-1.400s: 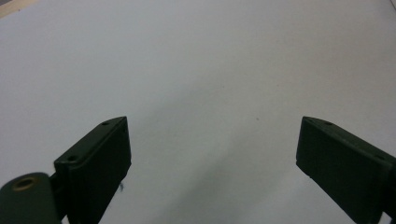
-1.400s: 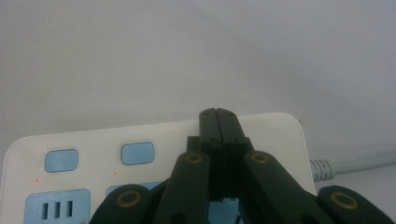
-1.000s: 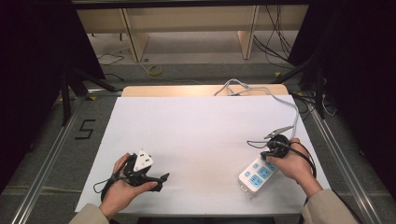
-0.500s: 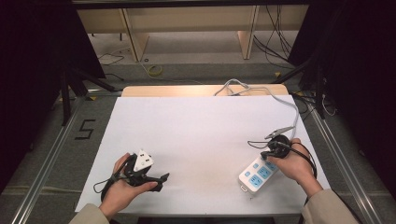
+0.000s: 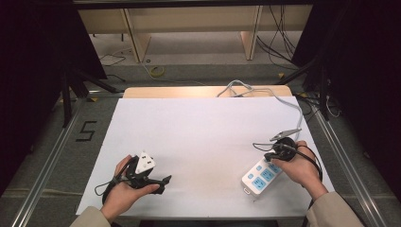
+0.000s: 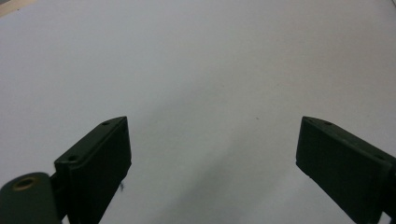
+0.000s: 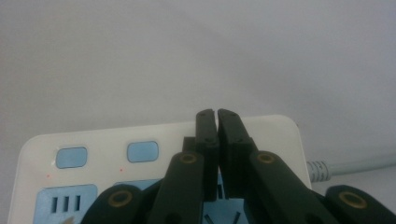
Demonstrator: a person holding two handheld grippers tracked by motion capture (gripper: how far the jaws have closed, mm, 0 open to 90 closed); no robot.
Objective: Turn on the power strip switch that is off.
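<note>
A wide white sheet-covered table [image 5: 198,137] is standing on a grey floor [image 5: 56,151] marked with a black 5, dark curtains hanging at both sides. The white power strip with blue sockets [image 5: 259,176] is lying near the table's front right, under the right gripper [image 7: 217,116], whose jaws are sitting almost pressed together, having just opened a sliver. The left gripper [image 6: 212,154] is holding its jaws spread over bare table. Nothing has shifted from earlier

Beige sleeves [image 5: 333,210]; black left claw [image 6: 212,154] with flat screw-holed jaws; right claw [image 7: 217,114] brass-riveted, trailing black cable.
</note>
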